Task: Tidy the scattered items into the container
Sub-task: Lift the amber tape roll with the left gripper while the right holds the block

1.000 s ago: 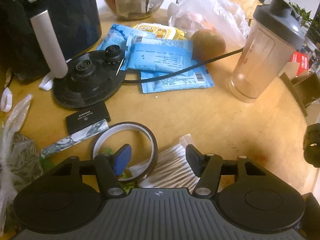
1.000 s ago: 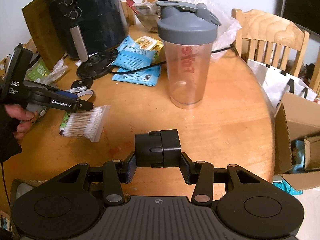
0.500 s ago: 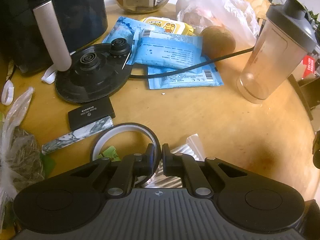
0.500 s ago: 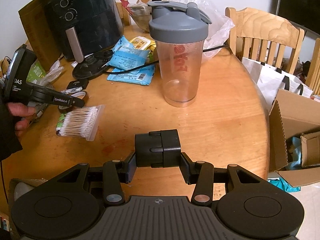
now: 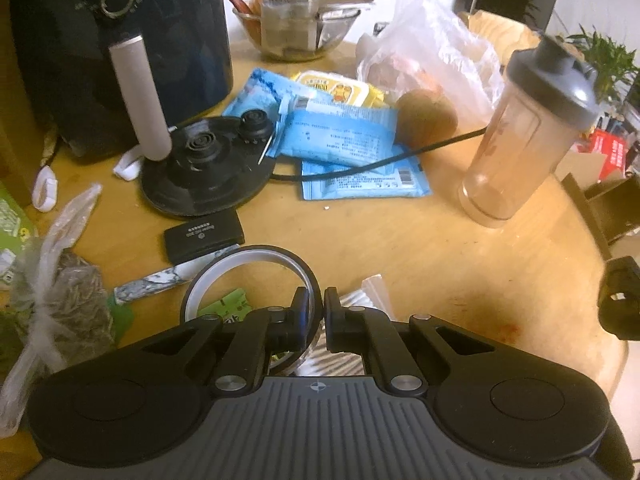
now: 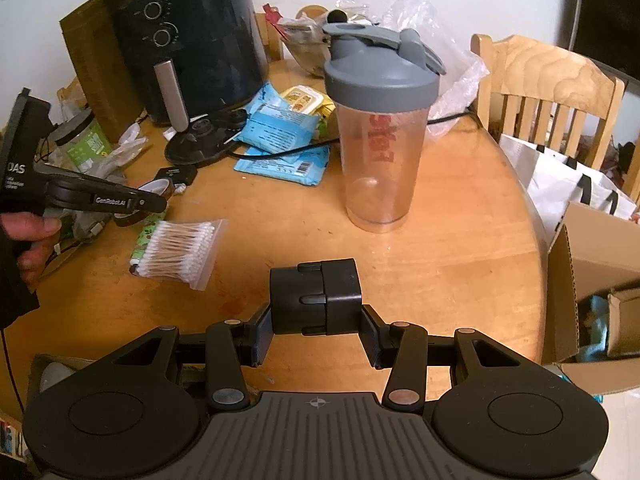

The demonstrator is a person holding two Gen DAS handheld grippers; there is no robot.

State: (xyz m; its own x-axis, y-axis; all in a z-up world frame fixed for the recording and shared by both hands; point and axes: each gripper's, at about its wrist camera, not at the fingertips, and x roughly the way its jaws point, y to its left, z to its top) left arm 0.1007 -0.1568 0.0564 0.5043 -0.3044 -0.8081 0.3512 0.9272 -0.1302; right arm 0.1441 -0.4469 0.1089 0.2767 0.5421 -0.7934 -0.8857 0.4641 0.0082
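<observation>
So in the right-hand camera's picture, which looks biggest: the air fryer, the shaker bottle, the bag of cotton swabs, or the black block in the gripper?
Largest to smallest as they appear:
1. air fryer
2. shaker bottle, close behind; it stands nearer, so true size is unsure
3. bag of cotton swabs and black block, look alike

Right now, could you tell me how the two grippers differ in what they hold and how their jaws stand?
The left gripper pinches the thin wall of a tape roll, jaws nearly together; the right gripper clamps a chunky black block, jaws spread wide. The tape roll sits low at the table; whether the block is lifted is unclear. Both are shut on something.
</observation>
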